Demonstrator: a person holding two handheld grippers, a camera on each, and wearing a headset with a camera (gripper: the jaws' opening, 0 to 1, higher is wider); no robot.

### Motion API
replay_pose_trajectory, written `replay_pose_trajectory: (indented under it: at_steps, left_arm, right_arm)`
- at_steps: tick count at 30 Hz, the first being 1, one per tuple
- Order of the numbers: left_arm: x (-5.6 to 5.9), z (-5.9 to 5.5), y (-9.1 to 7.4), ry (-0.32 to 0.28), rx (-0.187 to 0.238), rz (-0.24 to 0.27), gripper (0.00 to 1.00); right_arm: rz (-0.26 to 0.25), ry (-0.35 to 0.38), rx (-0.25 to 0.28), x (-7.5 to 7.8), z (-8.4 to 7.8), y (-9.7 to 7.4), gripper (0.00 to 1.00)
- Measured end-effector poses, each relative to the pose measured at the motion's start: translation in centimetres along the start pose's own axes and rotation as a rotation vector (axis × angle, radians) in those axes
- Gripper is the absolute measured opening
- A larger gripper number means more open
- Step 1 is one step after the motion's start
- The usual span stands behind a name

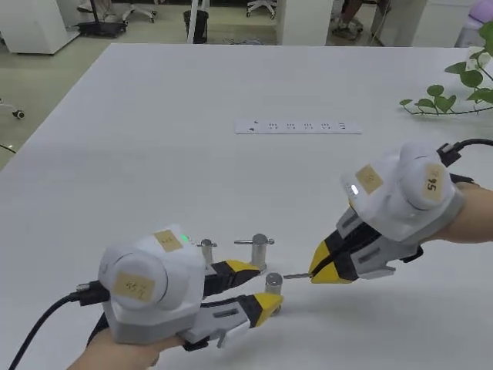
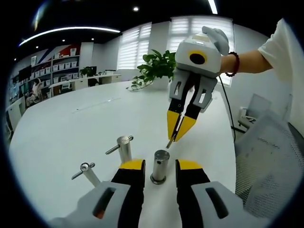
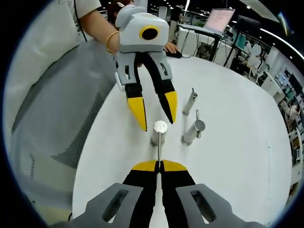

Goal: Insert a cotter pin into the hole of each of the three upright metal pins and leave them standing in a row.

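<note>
Two finished pins (image 2: 124, 148) stand at ten o'clock of the third pin (image 2: 160, 165), flanked by the wide-open left gripper (image 3: 156, 121), while the right gripper (image 3: 159, 165) pinches the light, easily bent cotter pin (image 3: 159, 142), best held short.

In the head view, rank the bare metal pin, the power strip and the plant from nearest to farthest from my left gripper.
1. Bare metal pin, between the left gripper's jaws.
2. Power strip, mid-table.
3. Plant, far right edge.
</note>
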State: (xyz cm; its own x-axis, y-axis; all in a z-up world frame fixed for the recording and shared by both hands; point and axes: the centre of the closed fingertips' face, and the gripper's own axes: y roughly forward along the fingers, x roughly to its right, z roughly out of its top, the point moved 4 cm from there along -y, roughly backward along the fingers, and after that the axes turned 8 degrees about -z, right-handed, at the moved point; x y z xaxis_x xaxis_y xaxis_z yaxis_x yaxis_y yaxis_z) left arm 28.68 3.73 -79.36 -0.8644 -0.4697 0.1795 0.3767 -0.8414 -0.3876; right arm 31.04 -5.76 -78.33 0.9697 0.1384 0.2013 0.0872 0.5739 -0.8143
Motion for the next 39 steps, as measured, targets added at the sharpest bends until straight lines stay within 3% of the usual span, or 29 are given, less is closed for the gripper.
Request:
replay_pose_trajectory:
  at_steps: [4, 15, 39]
  left_arm:
    - [-0.17, -0.13, 0.32, -0.017, -0.008, 0.007, 0.16]
    - [-0.06, -0.51, 0.85, -0.008, -0.027, 0.0, 0.16]
    - [-0.13, -0.44, 1.02, -0.017, -0.017, -0.001, 0.12]
  right_arm:
    - [0.007, -0.015, -0.017, 0.12, -0.3, 0.43, 0.03]
    - [0.022, -0.049, -0.031, 0.36, -0.32, 0.99, 0.03]
    - [0.021, -0.087, -0.041, 0.53, 0.15, 0.74, 0.03]
